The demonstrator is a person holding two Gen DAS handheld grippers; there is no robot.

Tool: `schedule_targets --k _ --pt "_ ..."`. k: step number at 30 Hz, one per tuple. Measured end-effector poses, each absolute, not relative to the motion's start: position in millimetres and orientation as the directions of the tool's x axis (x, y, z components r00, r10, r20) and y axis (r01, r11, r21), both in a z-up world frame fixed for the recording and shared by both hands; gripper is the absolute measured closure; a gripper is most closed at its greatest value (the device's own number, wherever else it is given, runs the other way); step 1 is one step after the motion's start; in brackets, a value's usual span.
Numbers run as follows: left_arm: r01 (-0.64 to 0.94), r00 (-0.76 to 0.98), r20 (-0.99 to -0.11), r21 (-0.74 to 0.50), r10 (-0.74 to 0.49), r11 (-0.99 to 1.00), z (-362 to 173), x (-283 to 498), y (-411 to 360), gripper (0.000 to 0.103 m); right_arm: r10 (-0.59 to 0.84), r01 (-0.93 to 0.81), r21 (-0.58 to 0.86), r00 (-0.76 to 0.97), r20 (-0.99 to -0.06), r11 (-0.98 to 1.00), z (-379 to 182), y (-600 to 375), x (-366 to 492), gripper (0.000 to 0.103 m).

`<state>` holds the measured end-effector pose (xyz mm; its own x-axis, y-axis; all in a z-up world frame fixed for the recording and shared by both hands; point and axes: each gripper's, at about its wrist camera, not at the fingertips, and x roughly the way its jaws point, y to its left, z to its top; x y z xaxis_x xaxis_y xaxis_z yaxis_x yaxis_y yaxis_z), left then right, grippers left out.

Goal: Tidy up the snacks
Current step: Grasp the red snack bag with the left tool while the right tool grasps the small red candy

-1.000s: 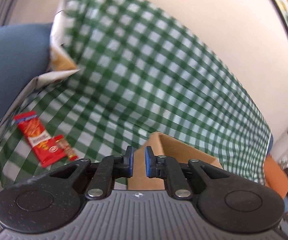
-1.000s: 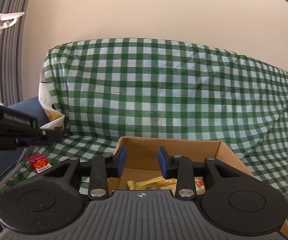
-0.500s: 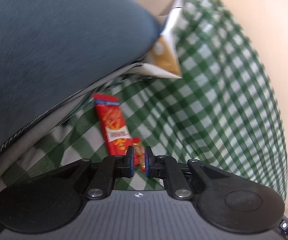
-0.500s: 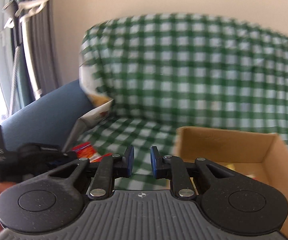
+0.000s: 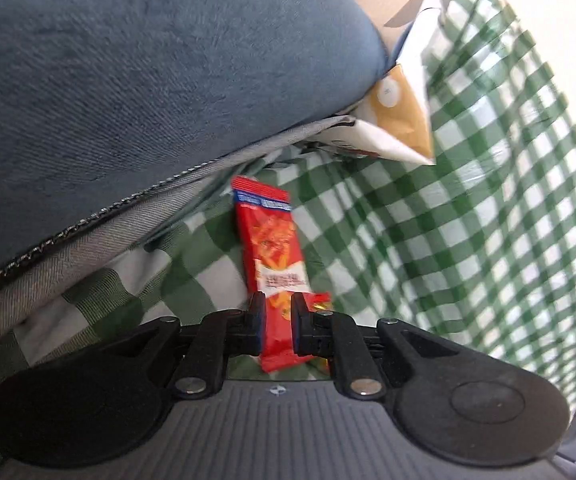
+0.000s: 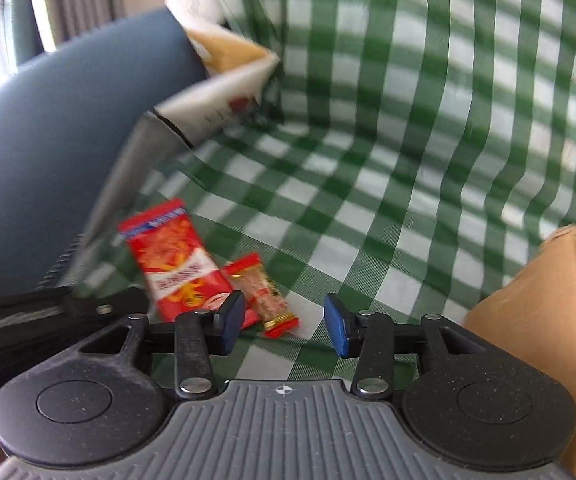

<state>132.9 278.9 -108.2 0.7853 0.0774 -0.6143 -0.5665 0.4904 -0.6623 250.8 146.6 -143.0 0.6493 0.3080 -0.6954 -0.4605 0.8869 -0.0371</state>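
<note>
A: What is changing for us here? A second ago our left gripper (image 5: 276, 312) was pointing up the checked cover (image 5: 467, 240) with the cardboard box's corner just ahead of it; now we are swinging it down over the red snack packet (image 5: 274, 248), which is lying on the cover beside the blue cushion (image 5: 148, 72).

B: And the right gripper (image 6: 284, 318) is turning away from the cardboard box (image 6: 547, 300) toward the same spot, with its jaws opening from a narrow gap to a wide one. We are reading that as both hands moving on from the box to collect the last loose snacks.

A: How are the left jaws standing?

B: Only slightly apart, one on either side of the packet's lower end (whether the pads are touching the wrapper, we cannot tell). Nothing is being held yet.

A: There is a second item, too.

B: Yes, the small snack bar (image 6: 262, 292) is lying against the packet's side, near the right gripper's left finger. In the left view it is mostly hiding behind a finger.

A: What else is hard to make out?

B: The right view is blurring with motion, the box is cutting off at the frame edge so its contents barely show, and the white paper bag (image 5: 399, 120) is partly tucking under the cushion.
</note>
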Motion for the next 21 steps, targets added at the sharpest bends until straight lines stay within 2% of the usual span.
schedule_targets --k 2,4,6,8,9,10,11,13,14,15,21 --pt "-0.599 0.764 -0.637 -0.640 0.104 0.482 -112.1 137.0 281.1 0.080 0.325 -0.484 -0.024 0.622 -0.712 0.875 -153.1 149.3 262.8 0.057" --pt "-0.608 0.753 -0.647 -0.620 0.116 0.496 -113.9 142.0 281.7 0.078 0.337 -0.512 -0.018 0.592 -0.732 0.859 -161.4 153.0 268.2 0.057" --pt "-0.602 0.751 -0.651 -0.609 0.107 0.517 -116.0 148.5 280.7 0.071 0.343 -0.533 -0.029 0.585 -0.735 0.846 -166.4 155.5 272.3 0.057" --pt "-0.598 0.746 -0.657 -0.589 0.109 0.544 -117.9 154.4 278.8 0.071 0.351 -0.538 -0.027 0.586 -0.730 0.842 -167.7 157.5 272.7 0.057" --pt "-0.596 0.746 -0.656 -0.582 0.114 0.554 -118.7 157.5 278.3 0.071 0.355 -0.541 -0.024 0.584 -0.730 0.841 -167.7 157.7 273.7 0.059" --pt "-0.593 0.746 -0.655 -0.572 0.118 0.567 -118.7 159.8 277.3 0.071 0.361 -0.548 -0.022 0.581 -0.729 0.836 -167.0 158.2 273.4 0.073" --pt "-0.589 0.744 -0.657 -0.559 0.121 0.584 -118.6 162.2 276.3 0.072 0.367 -0.558 -0.027 0.580 -0.728 0.829 -166.3 158.9 272.0 0.081" --pt "-0.585 0.738 -0.662 -0.536 0.127 0.609 -117.7 165.4 274.9 0.078 0.369 -0.572 -0.043 0.584 -0.723 0.819 -165.1 161.2 269.0 0.083" --pt "-0.586 0.731 -0.670 -0.522 0.128 0.620 -118.2 166.1 274.6 0.089 0.371 -0.573 -0.043 0.584 -0.722 0.818 -163.9 160.4 266.8 0.084" --pt "-0.584 0.730 -0.672 -0.521 0.123 0.623 -118.7 165.8 274.9 0.091 0.372 -0.571 -0.040 0.584 -0.721 0.820 -161.5 158.0 264.2 0.084" --pt "-0.577 0.721 -0.683 -0.498 0.117 0.647 -112.2 157.3 274.2 0.094 0.324 -0.485 -0.033 0.631 -0.705 0.874 -135.9 130.2 231.5 0.085"
